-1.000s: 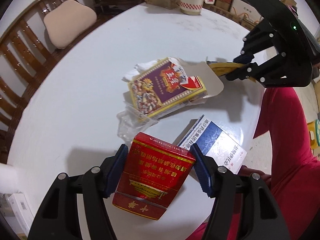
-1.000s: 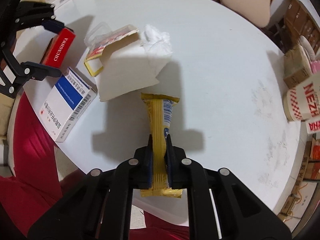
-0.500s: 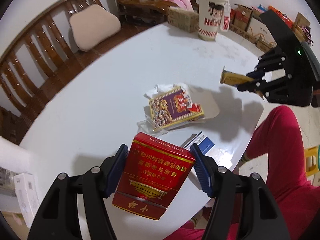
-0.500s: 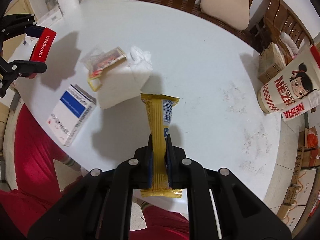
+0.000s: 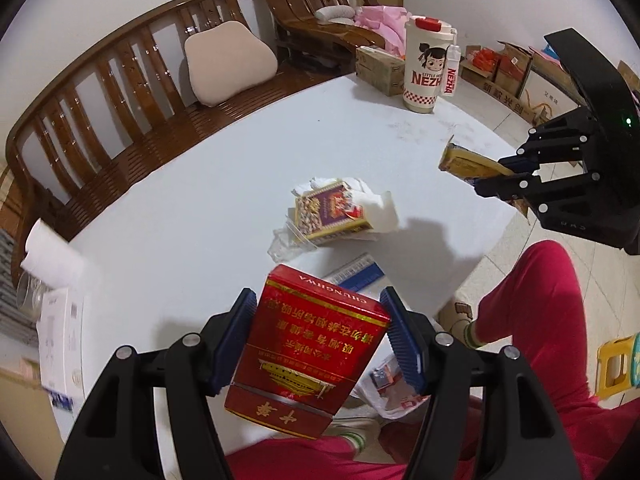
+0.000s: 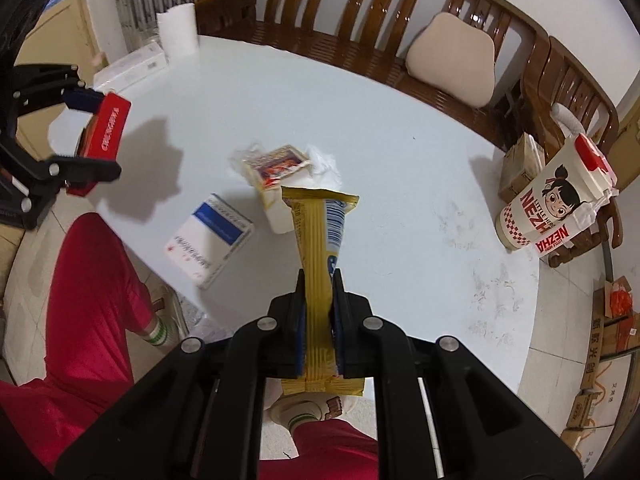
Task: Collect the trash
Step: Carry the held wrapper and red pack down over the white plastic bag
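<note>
My left gripper (image 5: 320, 332) is shut on a red cigarette box (image 5: 308, 352), held in the air above the near edge of the white round table (image 5: 208, 200). The same box (image 6: 105, 130) shows at the left of the right wrist view, between the left gripper's blue pads. My right gripper (image 6: 319, 304) is shut on a flat yellow wrapper (image 6: 320, 240), also lifted off the table; that wrapper (image 5: 464, 162) appears at the right of the left wrist view. Left on the table are a purple and gold opened box (image 5: 330, 210) with crumpled tissue and clear plastic, and a blue and white box (image 6: 210, 236).
A large NEZHA cup (image 5: 424, 68) and a cardboard box (image 5: 378, 70) stand at the table's far edge. A paper towel roll (image 6: 177, 34) and a white box (image 6: 132, 68) sit on the other side. A wooden bench with a beige cushion (image 5: 228, 66) curves behind. A person's red trousers (image 5: 532, 320) are below.
Both grippers rose well above the table with the red box and the yellow wrapper still gripped. The table items now look smaller and farther away.
</note>
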The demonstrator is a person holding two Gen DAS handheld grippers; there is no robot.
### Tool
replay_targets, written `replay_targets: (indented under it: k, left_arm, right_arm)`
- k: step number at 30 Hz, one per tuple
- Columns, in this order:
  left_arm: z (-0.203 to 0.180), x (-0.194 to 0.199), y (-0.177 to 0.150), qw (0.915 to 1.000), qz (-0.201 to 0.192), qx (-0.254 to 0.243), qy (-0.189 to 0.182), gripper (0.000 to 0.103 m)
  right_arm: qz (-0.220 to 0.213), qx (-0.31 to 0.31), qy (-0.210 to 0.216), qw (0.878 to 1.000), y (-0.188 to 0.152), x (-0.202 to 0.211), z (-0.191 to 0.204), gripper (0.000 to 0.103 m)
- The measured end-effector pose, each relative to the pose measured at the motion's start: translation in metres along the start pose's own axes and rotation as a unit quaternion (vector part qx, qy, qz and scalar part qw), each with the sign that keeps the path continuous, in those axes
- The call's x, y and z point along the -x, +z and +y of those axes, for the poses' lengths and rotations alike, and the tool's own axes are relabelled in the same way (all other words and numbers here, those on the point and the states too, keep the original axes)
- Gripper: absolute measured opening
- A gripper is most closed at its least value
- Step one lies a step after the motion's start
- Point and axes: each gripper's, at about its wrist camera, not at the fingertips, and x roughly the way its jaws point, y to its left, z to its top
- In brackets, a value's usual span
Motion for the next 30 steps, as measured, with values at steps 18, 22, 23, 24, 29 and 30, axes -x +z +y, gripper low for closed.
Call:
replay_targets:
  k: [18,22,23,24,29,30]
  left_arm:
    - [-0.05,-0.003,-0.07,0.9959,0.024,0.083,-0.025,0.063]
    - [-0.062,-0.014,-0.083,0.9961,0.022,0.084,-0.013,0.063]
    - [-0.064,-0.016,-0.086,0.9959,0.023,0.087,-0.013,0.063]
    - [-0.068,-0.019,-0.089,0.9956,0.024,0.09,-0.012,0.063]
    - [-0.078,-0.031,-0.098,0.9939,0.023,0.105,-0.025,0.063]
    - [-0.08,-0.035,-0.101,0.9936,0.024,0.107,-0.024,0.063]
  right_arm:
    - [-0.024,0.03,0.016,0.999,-0.058,0.038,0.056,0.011]
    - [-0.016,0.035,0.02,0.999,-0.074,0.034,0.068,0.011]
    - [-0.015,0.039,0.017,0.999,-0.078,0.033,0.072,0.011]
    - [-0.012,0.042,0.017,0.999,-0.083,0.031,0.076,0.011]
    - [-0.003,0.038,0.024,0.999,-0.096,0.021,0.086,0.011]
    - [-0.001,0.037,0.026,0.999,-0.099,0.018,0.087,0.011]
